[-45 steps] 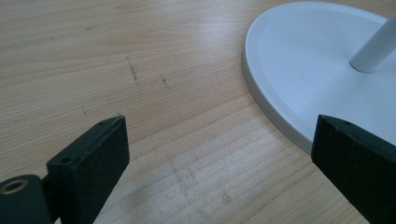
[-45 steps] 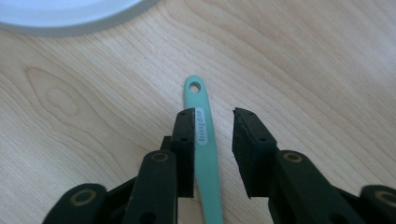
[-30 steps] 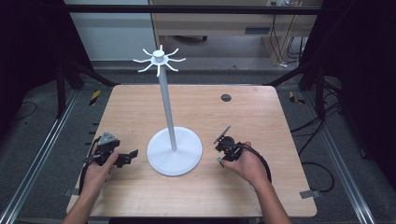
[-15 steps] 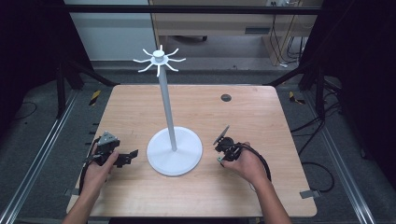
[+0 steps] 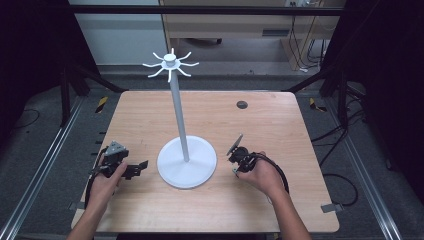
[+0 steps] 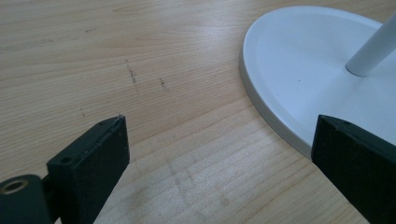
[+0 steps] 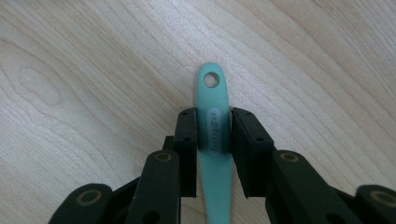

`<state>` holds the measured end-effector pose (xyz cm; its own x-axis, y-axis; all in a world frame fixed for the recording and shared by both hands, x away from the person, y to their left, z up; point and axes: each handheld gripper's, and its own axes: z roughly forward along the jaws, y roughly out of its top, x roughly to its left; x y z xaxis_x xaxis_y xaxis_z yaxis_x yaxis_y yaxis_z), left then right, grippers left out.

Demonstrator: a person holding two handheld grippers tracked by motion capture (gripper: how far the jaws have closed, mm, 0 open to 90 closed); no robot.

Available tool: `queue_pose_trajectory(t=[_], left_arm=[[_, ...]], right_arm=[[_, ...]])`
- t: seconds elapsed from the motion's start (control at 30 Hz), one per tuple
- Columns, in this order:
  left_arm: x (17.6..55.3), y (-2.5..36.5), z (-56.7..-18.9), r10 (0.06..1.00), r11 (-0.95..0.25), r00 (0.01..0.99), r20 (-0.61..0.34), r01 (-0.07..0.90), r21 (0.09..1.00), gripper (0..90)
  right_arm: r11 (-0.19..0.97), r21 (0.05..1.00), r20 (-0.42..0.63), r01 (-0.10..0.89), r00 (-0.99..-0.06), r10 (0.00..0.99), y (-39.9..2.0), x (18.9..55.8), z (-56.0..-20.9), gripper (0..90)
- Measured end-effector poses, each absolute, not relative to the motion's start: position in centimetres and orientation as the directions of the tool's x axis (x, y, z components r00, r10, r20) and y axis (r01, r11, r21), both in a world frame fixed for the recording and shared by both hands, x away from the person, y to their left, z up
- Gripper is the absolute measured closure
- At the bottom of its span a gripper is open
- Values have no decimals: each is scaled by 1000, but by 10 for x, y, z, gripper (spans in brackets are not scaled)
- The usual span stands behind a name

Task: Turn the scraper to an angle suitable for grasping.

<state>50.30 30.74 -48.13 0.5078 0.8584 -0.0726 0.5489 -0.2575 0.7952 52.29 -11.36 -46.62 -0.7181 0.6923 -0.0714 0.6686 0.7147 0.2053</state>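
Note:
A white stand with a round base, a tall pole and several hooked arms at its top rises from the middle of the wooden table. My left gripper lies left of the base, open, its jaws wide apart over bare wood, with the base's rim just ahead. Right of the base, my right gripper points down at the table. It is shut on a teal utensil handle with a hanging hole at its tip, flat on the wood.
A small dark round grommet is set in the table near the far edge. Metal rails run along both sides of the table, and cables lie on the floor at the right.

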Motion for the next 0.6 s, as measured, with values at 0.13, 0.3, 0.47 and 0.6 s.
queue_pose_trajectory(t=[0.13,0.3,0.47,0.6], left_arm=[[503,308,-481,859,-254,506,-74,548,797,40],[503,307,-482,858,-257,508,-74,551,794,40],[503,307,-482,858,-261,509,-71,551,793,40],[503,307,-482,859,-261,508,-71,553,791,40]], right_arm=[[697,238,-70,676,-704,707,-117,521,-460,739],[629,350,-43,694,-659,751,-130,514,-437,741],[588,466,-47,661,-646,762,-142,505,-408,743],[551,540,-36,637,-636,771,-148,499,-392,744]])
